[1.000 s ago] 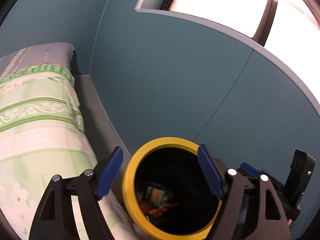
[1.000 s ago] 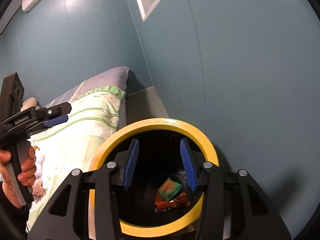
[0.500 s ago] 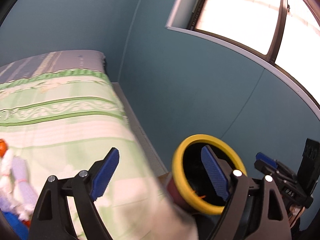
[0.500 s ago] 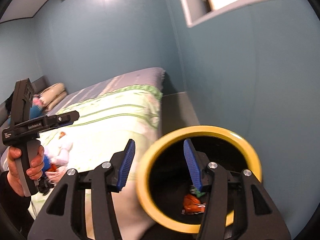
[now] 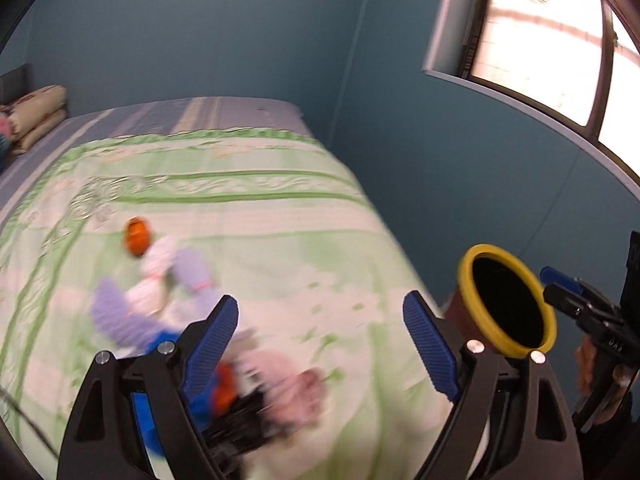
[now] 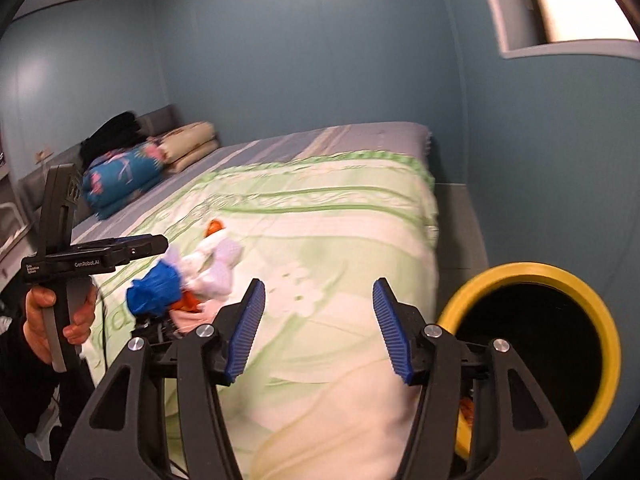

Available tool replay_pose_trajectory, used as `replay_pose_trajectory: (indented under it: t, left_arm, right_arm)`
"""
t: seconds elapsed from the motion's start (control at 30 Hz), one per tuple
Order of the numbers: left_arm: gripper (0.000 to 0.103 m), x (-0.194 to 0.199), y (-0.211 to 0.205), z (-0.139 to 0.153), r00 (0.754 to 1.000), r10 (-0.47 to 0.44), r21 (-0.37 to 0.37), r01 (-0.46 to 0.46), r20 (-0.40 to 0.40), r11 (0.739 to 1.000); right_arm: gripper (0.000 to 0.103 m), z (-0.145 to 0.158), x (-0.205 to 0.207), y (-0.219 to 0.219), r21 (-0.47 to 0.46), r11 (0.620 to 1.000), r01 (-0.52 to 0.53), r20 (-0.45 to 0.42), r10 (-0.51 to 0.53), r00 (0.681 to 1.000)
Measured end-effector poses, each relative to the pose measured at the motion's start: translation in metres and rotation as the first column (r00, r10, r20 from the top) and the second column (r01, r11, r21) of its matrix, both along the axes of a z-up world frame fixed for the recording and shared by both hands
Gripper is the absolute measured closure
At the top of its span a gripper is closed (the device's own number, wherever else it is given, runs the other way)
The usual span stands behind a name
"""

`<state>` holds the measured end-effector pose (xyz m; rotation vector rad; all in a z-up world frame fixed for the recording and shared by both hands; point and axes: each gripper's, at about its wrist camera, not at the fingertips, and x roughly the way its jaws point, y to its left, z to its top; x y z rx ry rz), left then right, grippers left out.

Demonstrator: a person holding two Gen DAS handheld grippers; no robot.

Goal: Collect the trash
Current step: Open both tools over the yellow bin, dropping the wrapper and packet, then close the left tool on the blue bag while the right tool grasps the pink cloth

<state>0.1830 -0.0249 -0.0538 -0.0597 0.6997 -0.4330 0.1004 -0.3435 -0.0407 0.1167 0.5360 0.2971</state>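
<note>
Both grippers' fingers [image 5: 430, 344] parted, empty; right just widening; trash pile [image 6: 188, 280] ahead-left on bed [image 6: 340, 216].

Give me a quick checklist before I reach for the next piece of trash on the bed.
1. Left hand-held gripper empty, jaws wide: ok.
2. Right hand-held gripper empty; jaws have just been opening: ok.
3. Trash pile in view on the bed: ok.
4. Bin beside the bed, mouth unblocked: ok.
5. Which piece in the pile to take: cannot tell, the pictures are blurred.
</note>
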Motion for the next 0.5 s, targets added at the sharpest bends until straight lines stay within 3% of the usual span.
replay_pose_trajectory:
  t: [0.23, 0.5]
  left_arm:
    - [0.022, -0.017, 0.053, -0.019, 0.998, 0.06, 0.036, -0.058, -0.035, 0.998]
    - [0.022, -0.02, 0.074, -0.036, 0.995, 0.075, 0.051, -0.071, -0.069, 0.996]
  right_arm:
    - [0.05, -0.017, 0.011, 0.048, -0.022, 0.991, -0.13, -0.052, 0.128, 0.99]
    - [0.05, -0.043, 0.02, 0.093, -0.051, 0.969, -0.24, -0.116, 0.233, 0.966]
